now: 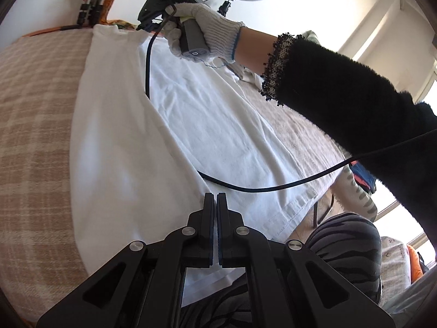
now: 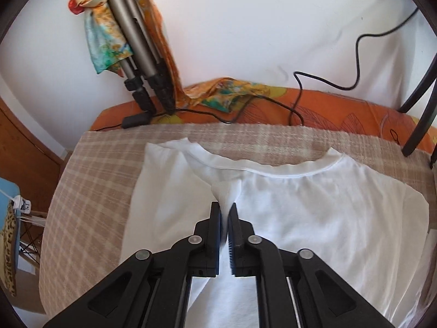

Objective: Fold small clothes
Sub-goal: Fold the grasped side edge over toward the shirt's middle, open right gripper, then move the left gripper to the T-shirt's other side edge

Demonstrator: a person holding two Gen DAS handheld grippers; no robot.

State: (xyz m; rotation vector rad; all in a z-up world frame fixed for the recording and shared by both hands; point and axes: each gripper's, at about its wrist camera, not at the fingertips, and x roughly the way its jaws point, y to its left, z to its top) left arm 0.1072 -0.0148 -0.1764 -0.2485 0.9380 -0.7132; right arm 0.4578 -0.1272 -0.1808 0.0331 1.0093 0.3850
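A white T-shirt [image 1: 174,125] lies on a beige checked blanket [image 1: 35,114], its left side folded over the middle. My left gripper [image 1: 215,197] is shut on the shirt's fold near the hem. My right gripper [image 2: 225,207] is shut on a pinch of the white T-shirt [image 2: 314,213] just below the collar [image 2: 273,170]. In the left wrist view the right gripper [image 1: 148,24] is held by a gloved hand [image 1: 207,24] at the shirt's far end, and its fingertips are hidden there.
A black cable [image 1: 245,188] lies across the shirt. A tripod [image 2: 142,63] with a colourful scarf [image 2: 103,41] stands at the back on an orange cover [image 2: 327,109]. A black stand leg [image 2: 420,125] is at the right. The blanket [image 2: 90,191] ends at the left.
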